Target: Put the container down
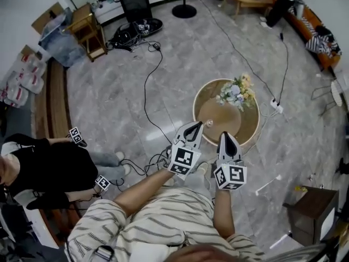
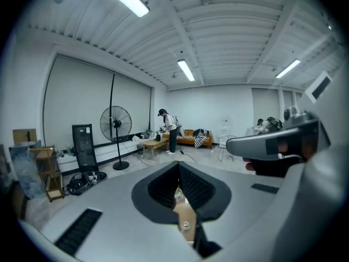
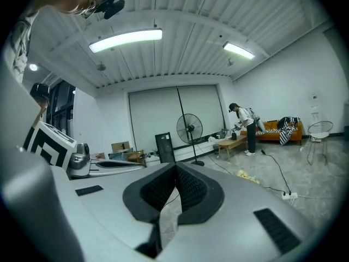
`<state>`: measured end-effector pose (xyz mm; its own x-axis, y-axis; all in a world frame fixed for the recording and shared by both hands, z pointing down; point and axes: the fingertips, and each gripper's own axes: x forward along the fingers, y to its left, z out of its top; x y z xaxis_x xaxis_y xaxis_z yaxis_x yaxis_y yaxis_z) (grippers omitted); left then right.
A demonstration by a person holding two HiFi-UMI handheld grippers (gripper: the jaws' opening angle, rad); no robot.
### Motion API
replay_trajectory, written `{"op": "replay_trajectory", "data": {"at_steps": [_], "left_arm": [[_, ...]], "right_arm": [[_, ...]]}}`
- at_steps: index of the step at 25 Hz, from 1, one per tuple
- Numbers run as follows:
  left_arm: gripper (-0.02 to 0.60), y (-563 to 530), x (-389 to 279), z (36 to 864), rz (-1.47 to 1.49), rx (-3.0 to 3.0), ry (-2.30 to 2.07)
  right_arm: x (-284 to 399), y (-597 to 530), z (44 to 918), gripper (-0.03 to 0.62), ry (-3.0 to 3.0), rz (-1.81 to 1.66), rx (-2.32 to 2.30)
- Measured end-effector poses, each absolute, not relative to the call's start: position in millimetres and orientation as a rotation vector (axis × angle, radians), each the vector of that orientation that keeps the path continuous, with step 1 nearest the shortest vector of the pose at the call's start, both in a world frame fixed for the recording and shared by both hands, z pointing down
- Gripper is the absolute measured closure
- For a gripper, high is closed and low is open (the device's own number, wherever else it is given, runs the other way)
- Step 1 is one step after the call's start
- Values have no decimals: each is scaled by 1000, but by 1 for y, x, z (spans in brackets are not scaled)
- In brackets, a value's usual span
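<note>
L gripper [image 1: 197, 125] clenched on nothing, jaws together, only brown wood showing thru the slit under the pads. R gripper [image 1: 225, 135] same: shut, empty. Both held side by side above the near rim of the round wooden container [image 1: 250, 130], not touching. Container sits flat on grey floor [image 1: 163, 81], flowers [image 1: 235, 91] at far side. Looks set down; hands kept clear so nothing tips.

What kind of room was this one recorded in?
Probably a large open studio or workroom: a round wooden table with flowers, a standing fan, an orange sofa, cables across the floor.
</note>
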<state>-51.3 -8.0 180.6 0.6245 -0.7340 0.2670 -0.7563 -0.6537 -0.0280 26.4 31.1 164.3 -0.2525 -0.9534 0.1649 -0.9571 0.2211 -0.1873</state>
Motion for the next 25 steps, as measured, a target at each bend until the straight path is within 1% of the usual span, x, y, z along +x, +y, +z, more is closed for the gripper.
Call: {"op": "replay_trajectory", "data": {"at_steps": [7,15,25], "left_arm": [[583,5,-50,151,326,2790,-1312],[583,2,-51,123,211,2797,-1368],[583,6,-43,106,141,2838,-1368]], "right_arm": [[19,29,132,588,-2497,274,1881],[30,27,114,589,-2480,137,1880],[36,24,97,589,-2532,100,1912]]}}
